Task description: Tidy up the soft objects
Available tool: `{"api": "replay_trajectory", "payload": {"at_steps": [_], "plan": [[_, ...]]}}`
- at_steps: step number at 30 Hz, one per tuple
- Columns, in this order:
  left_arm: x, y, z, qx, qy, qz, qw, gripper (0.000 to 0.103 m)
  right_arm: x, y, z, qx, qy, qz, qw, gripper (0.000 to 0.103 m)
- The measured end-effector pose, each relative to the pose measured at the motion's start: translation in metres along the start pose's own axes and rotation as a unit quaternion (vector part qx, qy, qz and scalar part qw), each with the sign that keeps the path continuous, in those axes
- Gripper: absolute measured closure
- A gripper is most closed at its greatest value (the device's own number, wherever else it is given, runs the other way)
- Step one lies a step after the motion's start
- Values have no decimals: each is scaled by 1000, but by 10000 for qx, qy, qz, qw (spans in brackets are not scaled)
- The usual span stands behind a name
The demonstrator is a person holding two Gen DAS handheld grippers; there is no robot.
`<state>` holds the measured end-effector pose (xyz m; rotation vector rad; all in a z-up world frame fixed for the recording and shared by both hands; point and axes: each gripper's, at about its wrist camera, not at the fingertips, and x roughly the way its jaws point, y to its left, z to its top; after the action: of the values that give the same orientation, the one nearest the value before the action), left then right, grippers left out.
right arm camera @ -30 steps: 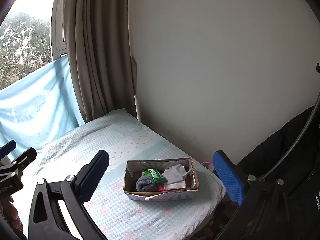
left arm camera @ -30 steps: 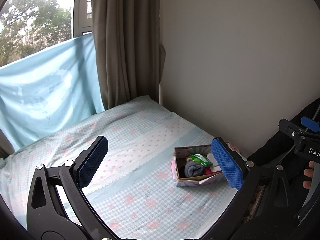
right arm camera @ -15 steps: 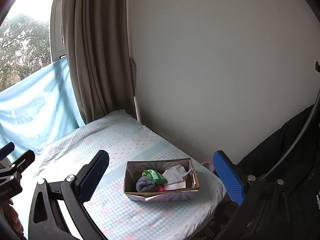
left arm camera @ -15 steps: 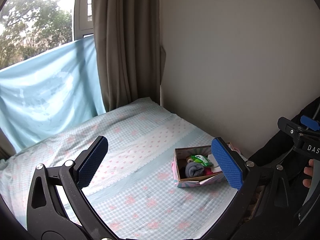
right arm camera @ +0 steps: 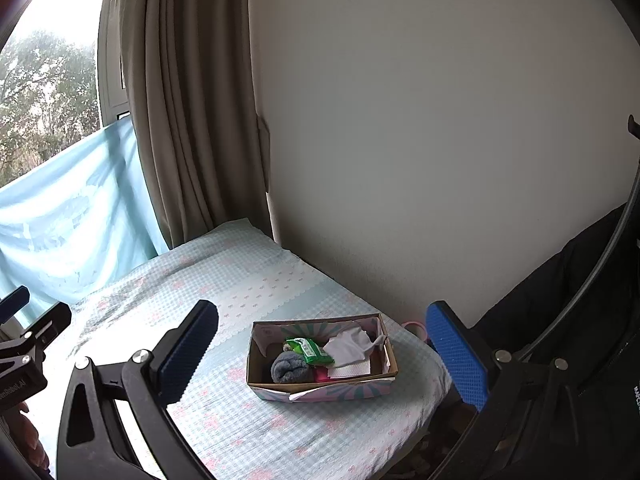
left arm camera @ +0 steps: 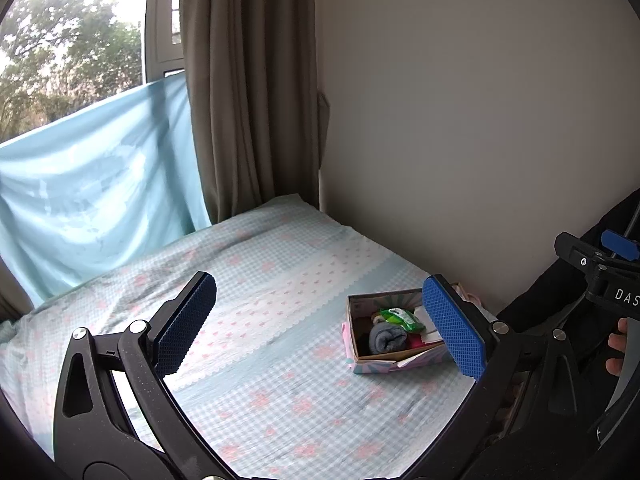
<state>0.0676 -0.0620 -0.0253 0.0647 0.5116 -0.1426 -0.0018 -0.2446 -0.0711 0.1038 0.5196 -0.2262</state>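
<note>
Filled box (right arm camera: 320, 390) on bed (right arm camera: 248, 292), beside wall (right arm camera: 440, 160); curtain (right arm camera: 192, 120) behind.

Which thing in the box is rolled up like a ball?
The grey sock, at the left end of the box. It is rolled into a bundle. The green packet beside it is flat, and the white cloth lies loose and crumpled.

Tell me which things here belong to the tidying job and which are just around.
Job:
cardboard box
grey rolled sock
green packet
white cloth
left gripper, open
right gripper, open

Just around:
bed sheet
curtain
blue cloth at the window
</note>
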Motion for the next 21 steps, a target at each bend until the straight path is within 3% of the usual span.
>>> {"api": "replay_trajectory", "payload": {"at_steps": [8,17,21], "plan": [[-5,-6,0,63,-84,17,9999,0,-2,-2,-1,13,-13,-5,10000,0],[-15,-19,3,301,-455,420,9976,0,-3,-4,-1,45,-24,-28,10000,0],[-13,-20,2,243,-445,398,9979,0,-3,-4,-1,54,-17,-38,10000,0]]}}
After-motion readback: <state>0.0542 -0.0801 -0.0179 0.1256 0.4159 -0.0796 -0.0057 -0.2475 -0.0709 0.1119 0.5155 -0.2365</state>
